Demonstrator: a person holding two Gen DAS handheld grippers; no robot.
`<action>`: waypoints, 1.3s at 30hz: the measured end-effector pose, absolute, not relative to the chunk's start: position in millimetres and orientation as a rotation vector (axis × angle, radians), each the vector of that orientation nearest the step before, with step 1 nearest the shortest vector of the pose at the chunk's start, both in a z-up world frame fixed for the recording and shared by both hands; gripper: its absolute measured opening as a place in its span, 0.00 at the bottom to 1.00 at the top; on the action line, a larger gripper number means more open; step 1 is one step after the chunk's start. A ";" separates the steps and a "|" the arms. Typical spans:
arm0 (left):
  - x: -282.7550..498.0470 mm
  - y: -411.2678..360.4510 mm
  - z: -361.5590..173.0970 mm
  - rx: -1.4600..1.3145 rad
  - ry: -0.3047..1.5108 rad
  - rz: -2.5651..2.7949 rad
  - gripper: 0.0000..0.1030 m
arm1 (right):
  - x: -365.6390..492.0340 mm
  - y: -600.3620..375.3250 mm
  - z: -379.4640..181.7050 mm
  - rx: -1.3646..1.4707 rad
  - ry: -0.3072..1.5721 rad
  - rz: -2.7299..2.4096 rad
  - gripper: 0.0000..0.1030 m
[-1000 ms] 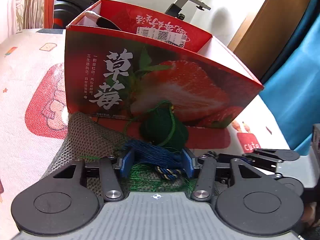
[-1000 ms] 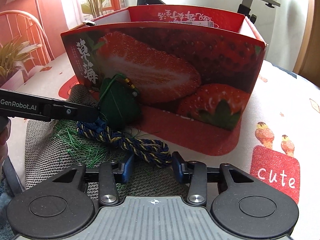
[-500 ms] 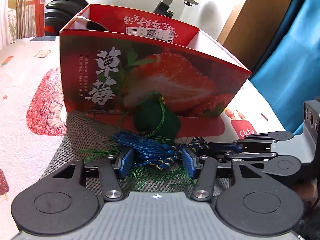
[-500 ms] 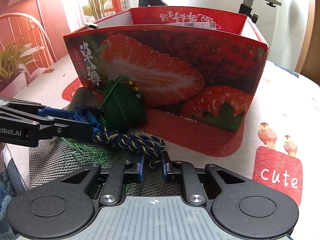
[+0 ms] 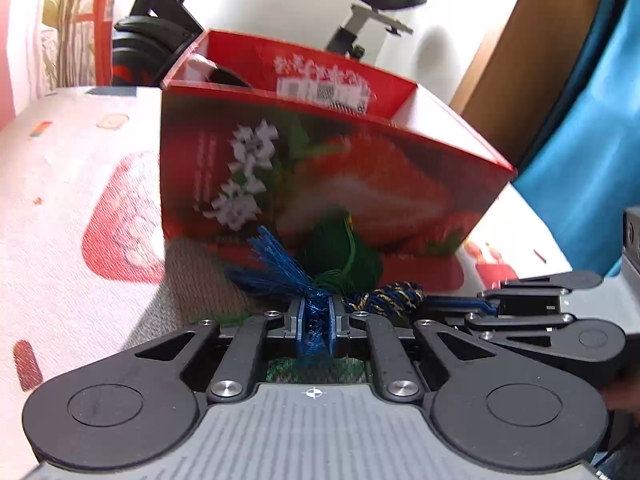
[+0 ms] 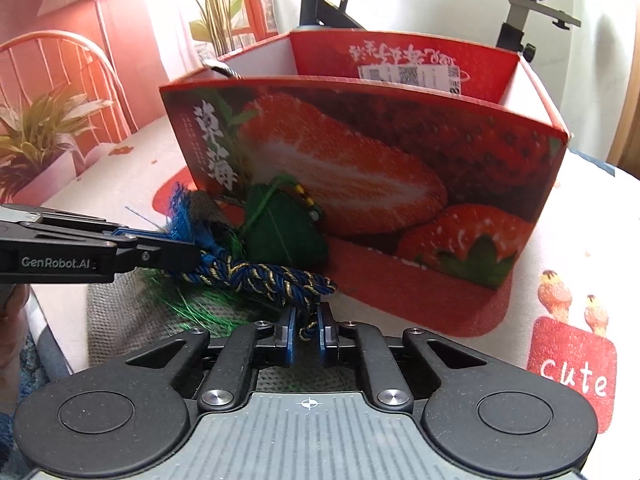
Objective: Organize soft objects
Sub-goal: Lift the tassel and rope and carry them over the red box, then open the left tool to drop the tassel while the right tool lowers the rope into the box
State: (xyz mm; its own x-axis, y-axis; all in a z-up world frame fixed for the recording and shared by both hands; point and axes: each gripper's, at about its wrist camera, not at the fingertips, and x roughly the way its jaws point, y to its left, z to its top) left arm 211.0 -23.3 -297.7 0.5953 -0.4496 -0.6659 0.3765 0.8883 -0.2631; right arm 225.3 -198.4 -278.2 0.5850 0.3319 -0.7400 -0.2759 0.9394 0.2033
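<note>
**Both claws pinch the cord**

Your navy-and-gold twisted cord (image 6: 264, 280) lies crosswise before the strawberry box (image 6: 360, 160), its blue tassel (image 5: 280, 268) fanned towards the left. Your left claw (image 5: 316, 316) has just closed on the tassel; your right claw (image 6: 306, 330) has just closed on the cord's other end. A green pouch (image 6: 280, 232) leans against the box, on a grey mat (image 6: 116, 320) over the patterned bench (image 6: 560, 280). An exercise bike (image 5: 360, 12) stands behind.

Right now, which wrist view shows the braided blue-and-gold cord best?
The right wrist view: the braided cord runs across the frame, from the left gripper to the right gripper. The left wrist view shows only a short bunch of it behind the blue tassel.
</note>
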 end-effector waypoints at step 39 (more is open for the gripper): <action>328.7 -66.0 -223.9 -0.072 0.678 -0.521 0.11 | 335.9 -214.1 -197.9 0.073 0.725 0.214 0.08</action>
State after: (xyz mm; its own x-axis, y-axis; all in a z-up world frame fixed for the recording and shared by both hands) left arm 328.7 -66.0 -223.9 0.6564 -0.4821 -0.5803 0.4359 0.8701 -0.2299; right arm 335.9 -214.1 -197.9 0.7279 0.2194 -0.6497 -0.1687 0.9756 0.1404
